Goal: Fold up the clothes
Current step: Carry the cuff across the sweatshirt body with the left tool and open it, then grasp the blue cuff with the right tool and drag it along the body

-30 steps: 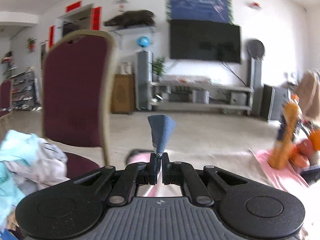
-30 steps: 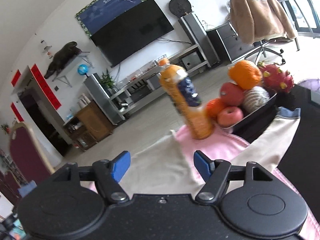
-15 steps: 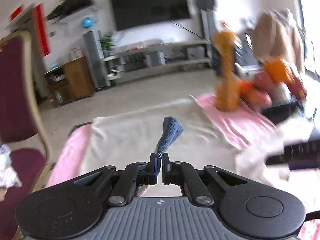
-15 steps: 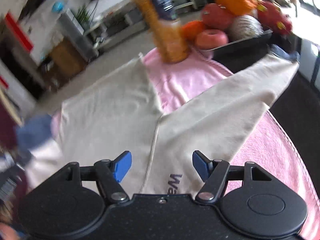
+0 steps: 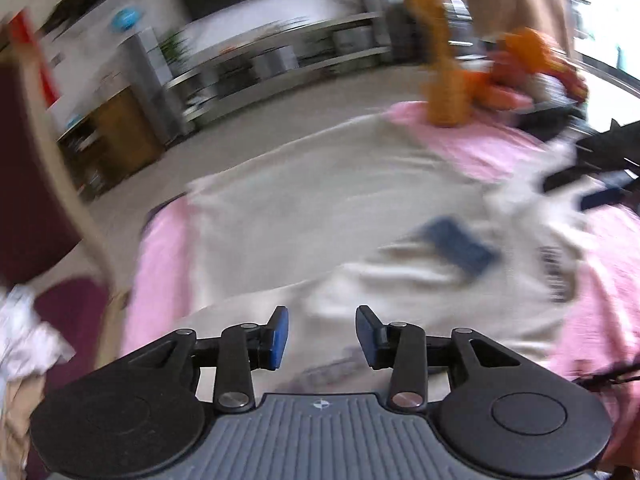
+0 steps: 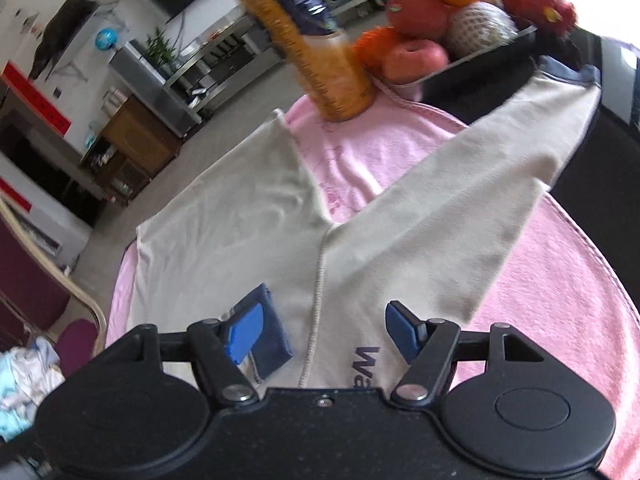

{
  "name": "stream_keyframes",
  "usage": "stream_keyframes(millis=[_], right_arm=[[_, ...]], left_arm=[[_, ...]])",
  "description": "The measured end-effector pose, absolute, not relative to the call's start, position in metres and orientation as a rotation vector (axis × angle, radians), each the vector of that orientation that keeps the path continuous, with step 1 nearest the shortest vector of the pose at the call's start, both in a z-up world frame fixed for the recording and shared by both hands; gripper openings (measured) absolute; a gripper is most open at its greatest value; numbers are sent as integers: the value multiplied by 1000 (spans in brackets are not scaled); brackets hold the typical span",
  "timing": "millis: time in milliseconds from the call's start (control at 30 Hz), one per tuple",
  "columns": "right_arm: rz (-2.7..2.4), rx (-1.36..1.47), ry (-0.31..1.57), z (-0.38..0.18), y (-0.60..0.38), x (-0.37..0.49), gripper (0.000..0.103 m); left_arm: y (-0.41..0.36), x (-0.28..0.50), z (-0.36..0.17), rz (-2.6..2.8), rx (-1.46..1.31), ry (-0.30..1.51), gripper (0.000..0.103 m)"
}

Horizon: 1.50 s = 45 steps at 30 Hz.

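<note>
The cream sweatshirt lies spread on the pink towel that covers the bench, its front down or up I cannot tell. One sleeve reaches out toward the far right corner, and its navy cuff touches the dark tray of fruit. The other navy cuff already lies folded in on the body, just beside my right gripper.

My left gripper hangs over the near edge of the sweatshirt; its fingers are opening now and nothing is between them. The fingers of my right gripper are spread wide and empty too, above the printed letters.

I think the risk is at the long sleeve. If I pull it inward quickly, the cuff can drag on the tray, and the orange bottle standing on the towel near the hem may fall over. The towel is soft and loose, so it can slide or wrinkle together with the cloth and spoil the fold. The left view is blurred, so I cannot judge the folded sleeve well there.

Around the bench I see a dark red chair with other clothes on its seat, a low shelf along the wall, a wooden cabinet and a pale floor.
</note>
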State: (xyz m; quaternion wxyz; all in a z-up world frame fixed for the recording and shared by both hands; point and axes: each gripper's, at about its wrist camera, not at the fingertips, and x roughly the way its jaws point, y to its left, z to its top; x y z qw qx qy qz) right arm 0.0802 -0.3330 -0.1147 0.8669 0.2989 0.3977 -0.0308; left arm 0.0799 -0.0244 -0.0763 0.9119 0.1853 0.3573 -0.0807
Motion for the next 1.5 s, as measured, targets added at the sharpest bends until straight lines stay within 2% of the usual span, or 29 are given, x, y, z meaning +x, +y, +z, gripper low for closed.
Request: stream_keyframes(millis=[67, 100, 167, 233, 300, 400, 500, 633, 833, 867, 900, 967, 1000, 1333, 1500], right_arm=[[-41, 576, 841, -115, -320, 90, 61], [-18, 548, 853, -117, -312, 96, 50], [20, 516, 894, -123, -298, 108, 41], [39, 508, 942, -132, -288, 118, 35], [28, 506, 976, -140, -281, 124, 35], [-3, 500, 1008, -150, -277, 132, 35], [-20, 503, 1017, -157, -274, 135, 34], [-17, 427, 1006, -159, -261, 136, 33], [-8, 380, 964, -160, -250, 133, 34], [-10, 357, 956, -160, -248, 132, 32], [-13, 327, 946, -159, -245, 130, 22], [-19, 267, 927, -156, -240, 128, 9], [-22, 237, 917, -155, -237, 126, 6], [48, 209, 641, -94, -223, 79, 5], [34, 277, 561, -71, -238, 58, 5]], left_arm=[[12, 93, -80, -74, 336, 752, 38], [28, 99, -82, -36, 306, 758, 38], [55, 104, -90, 31, 245, 758, 38], [75, 107, -100, 82, 179, 768, 38], [88, 110, -112, 111, 105, 806, 31], [89, 116, -119, 106, 80, 847, 32], [75, 122, -126, 129, 176, 866, 31], [67, 131, -153, 137, 252, 1003, 33], [72, 119, -146, 138, 231, 963, 34], [72, 118, -143, 137, 226, 944, 34], [73, 116, -140, 137, 220, 924, 34], [75, 113, -133, 137, 207, 882, 34], [76, 111, -130, 137, 200, 861, 34], [98, 101, -101, 182, 84, 762, 35], [110, 98, -97, 213, 38, 764, 35]])
